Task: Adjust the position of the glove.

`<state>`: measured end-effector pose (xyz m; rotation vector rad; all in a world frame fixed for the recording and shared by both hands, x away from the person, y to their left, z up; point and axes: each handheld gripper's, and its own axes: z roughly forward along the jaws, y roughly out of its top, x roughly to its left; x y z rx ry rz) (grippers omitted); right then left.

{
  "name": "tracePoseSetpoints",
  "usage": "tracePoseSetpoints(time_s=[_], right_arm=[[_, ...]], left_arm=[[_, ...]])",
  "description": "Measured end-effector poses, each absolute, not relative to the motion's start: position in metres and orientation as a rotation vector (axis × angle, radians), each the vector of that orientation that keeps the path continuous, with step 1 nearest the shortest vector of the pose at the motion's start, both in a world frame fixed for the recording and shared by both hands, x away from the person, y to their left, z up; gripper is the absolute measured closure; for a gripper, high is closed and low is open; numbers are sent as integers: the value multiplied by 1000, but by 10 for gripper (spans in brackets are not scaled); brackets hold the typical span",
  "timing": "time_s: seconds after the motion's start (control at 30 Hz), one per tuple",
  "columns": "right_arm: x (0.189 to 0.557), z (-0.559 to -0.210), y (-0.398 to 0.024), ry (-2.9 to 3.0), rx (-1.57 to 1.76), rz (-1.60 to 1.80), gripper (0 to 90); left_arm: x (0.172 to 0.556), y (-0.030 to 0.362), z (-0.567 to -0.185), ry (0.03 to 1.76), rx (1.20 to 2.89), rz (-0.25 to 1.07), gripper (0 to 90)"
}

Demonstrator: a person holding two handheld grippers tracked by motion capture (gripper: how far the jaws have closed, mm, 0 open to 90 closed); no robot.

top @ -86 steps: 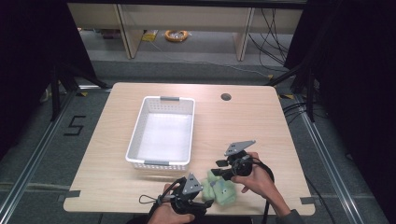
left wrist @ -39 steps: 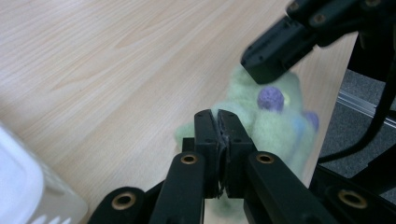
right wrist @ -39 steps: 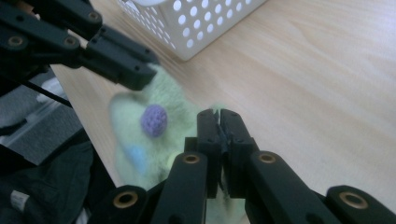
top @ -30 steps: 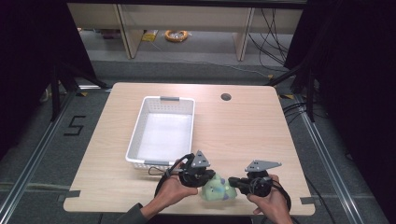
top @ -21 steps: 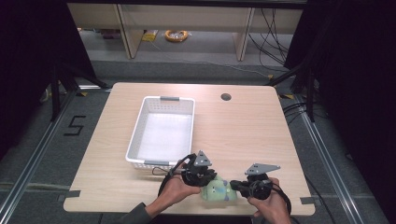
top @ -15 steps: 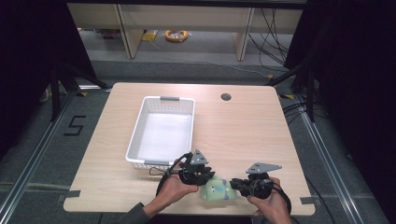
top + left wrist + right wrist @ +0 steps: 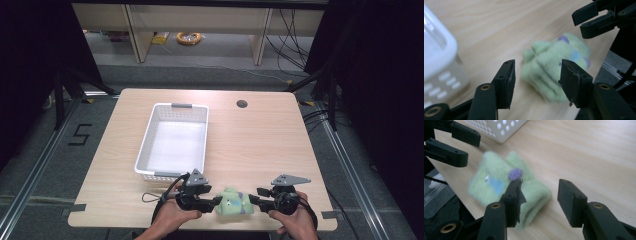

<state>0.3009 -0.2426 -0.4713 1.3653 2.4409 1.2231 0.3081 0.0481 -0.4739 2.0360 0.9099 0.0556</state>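
The high view looks forward and down from above the person's side, taking in the whole wooden surface [image 7: 260, 145] and the floor beyond. Each gripper view sits low and close, looking along its own jaws at the near edge. All three share the green cloth [image 7: 233, 202] [image 7: 554, 72] [image 7: 506, 185] and white basket [image 7: 172, 142] [image 7: 439, 62] [image 7: 496, 127]; each gripper view faces the other gripper.

cloth [image 7: 233, 202] between grippers, basket [image 7: 145, 150] behind
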Motion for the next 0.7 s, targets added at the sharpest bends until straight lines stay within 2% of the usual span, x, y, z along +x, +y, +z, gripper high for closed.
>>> tracePoseSetpoints(time_s=[0.37, 0.7], right_arm=[[304, -485, -234, 2530, 1386, 1137, 482], [308, -496, -231, 2556, 1420, 1107, 473]], left_arm=[[307, 43, -498, 1024, 2018, -67, 410], [317, 34, -504, 1018, 2019, -60, 486]])
